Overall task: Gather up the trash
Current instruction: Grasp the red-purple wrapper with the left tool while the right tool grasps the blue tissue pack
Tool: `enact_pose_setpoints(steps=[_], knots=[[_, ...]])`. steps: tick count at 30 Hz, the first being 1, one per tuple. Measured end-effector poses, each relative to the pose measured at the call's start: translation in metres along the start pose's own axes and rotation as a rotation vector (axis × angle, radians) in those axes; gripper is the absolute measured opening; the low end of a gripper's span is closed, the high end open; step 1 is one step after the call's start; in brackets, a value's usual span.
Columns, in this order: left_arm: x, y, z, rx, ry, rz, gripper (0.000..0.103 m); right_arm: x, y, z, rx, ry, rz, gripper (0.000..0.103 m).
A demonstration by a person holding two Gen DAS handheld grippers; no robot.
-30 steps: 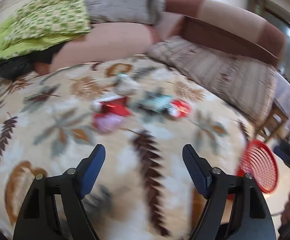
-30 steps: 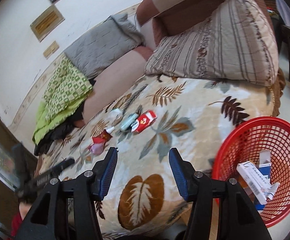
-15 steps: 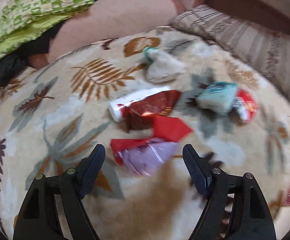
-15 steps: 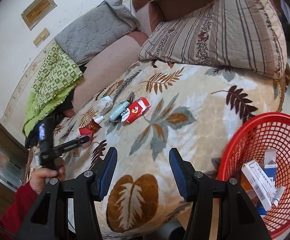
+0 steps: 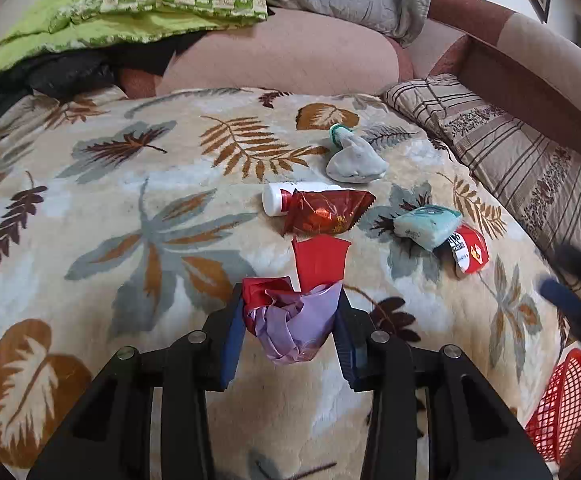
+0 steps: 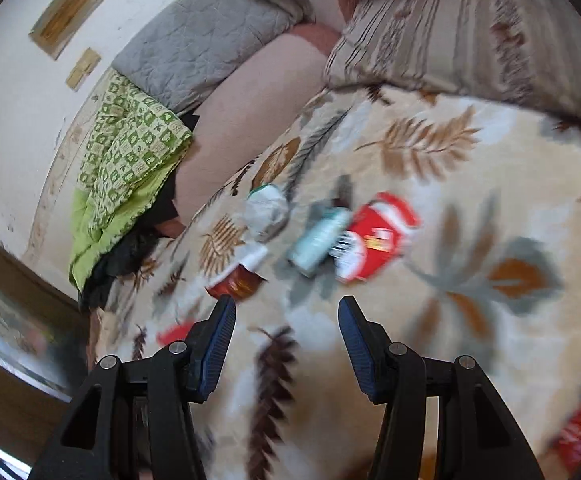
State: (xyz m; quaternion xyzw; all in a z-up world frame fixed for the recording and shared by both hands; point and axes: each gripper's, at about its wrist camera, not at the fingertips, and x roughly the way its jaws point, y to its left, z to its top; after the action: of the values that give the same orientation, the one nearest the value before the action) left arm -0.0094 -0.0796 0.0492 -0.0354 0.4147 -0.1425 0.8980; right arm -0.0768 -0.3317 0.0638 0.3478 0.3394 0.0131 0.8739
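The left gripper (image 5: pixel 288 322), wide open a second ago, has now closed on the crumpled purple-and-red wrapper (image 5: pixel 290 320) at lower centre, ready for the red basket (image 5: pixel 562 404) at lower right, while the right gripper (image 6: pixel 286 340) hangs open and empty.

Left gripper (image 5: pixel 289 322): fingers (image 5: pixel 232 332) drawn in, blue pads pressed against both sides of a crumpled purple-and-red wrapper (image 5: pixel 292 322), held low over the bed. Right gripper (image 6: pixel 286 340): fingers (image 6: pixel 219 336) spread wide, nothing between the pads, poised above the bed. From the left wrist view, the right gripper appears blurred at the right edge.
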Motion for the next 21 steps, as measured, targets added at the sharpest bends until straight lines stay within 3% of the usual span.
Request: enact_pose_setpoints(steps=[4,11,14,16,21], knots=[[-0.003,0.004,-0.006,0.036,-0.049,0.014,0.039,0.045,0.005,0.009,0.074,0.021,-0.026,0.058],[0.011,0.015,0.001,0.013,-0.020,-0.026,0.039,0.098,-0.015,0.022,0.192,0.028,-0.097,0.057],[0.012,0.016,0.004,0.008,-0.022,-0.041,0.039,0.118,-0.022,0.030,0.215,0.032,-0.117,0.047],[0.013,0.017,0.004,0.002,-0.018,-0.047,0.039,0.129,-0.025,0.033,0.213,0.047,-0.141,0.030],[0.013,0.019,0.005,-0.005,-0.024,-0.051,0.039,0.114,-0.020,0.025,0.113,0.019,-0.124,0.018]])
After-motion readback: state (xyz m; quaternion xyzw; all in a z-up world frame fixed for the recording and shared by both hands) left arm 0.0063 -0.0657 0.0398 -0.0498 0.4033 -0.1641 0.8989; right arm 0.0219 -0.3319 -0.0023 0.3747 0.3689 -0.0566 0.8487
